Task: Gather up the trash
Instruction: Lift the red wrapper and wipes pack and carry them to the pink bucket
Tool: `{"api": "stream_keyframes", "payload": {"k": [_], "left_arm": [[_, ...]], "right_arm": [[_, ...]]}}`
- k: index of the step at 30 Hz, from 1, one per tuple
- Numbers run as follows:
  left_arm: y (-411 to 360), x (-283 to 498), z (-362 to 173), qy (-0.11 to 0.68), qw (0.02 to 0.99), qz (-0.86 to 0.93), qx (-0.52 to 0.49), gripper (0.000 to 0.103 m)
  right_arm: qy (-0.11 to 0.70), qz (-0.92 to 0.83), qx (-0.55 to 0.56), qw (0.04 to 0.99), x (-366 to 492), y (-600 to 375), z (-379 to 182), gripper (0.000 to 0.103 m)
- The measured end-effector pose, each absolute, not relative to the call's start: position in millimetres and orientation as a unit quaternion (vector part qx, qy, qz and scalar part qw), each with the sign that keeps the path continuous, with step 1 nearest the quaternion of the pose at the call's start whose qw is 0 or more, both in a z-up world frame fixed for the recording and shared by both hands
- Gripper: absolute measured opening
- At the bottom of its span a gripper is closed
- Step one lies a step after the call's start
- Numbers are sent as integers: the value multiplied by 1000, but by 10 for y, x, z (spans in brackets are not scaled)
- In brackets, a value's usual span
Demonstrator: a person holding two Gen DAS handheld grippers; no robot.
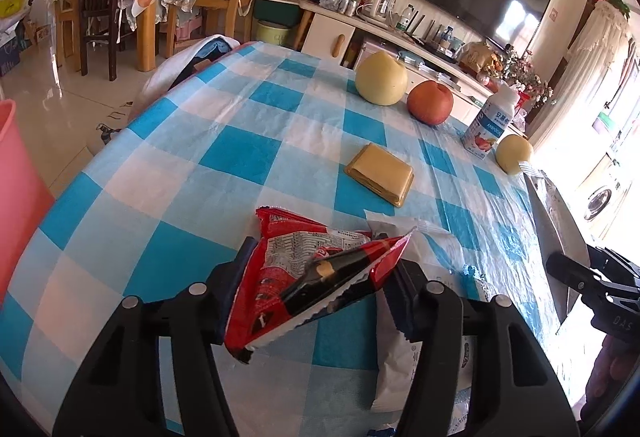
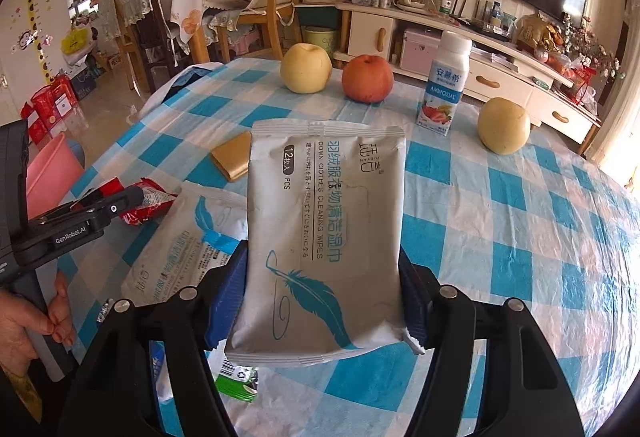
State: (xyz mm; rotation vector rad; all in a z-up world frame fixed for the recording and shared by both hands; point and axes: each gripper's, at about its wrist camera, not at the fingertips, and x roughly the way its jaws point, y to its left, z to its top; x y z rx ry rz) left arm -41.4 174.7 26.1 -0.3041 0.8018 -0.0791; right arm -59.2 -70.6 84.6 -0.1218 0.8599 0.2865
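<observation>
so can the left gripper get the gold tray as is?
Probably not: the left gripper is shut on the red wrapper. The path to the gold tray looks clear otherwise.

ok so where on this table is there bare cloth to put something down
The widest bare cloth is right of the wipes pack held in the right gripper, below the small pear. Another lies left of the gold packet, toward the pink bin. Crowded: the near edge, and the back row of fruit and yogurt bottle.
</observation>
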Motion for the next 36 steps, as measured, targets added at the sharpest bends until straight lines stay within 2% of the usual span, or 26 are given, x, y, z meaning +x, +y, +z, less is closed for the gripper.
{"api": "stream_keyframes", "payload": {"k": [36], "left_arm": [[2880, -1019, 832, 276, 933, -23, -228, 59]], "right_arm": [[371, 314, -31, 873, -877, 921, 1544, 67]]}}
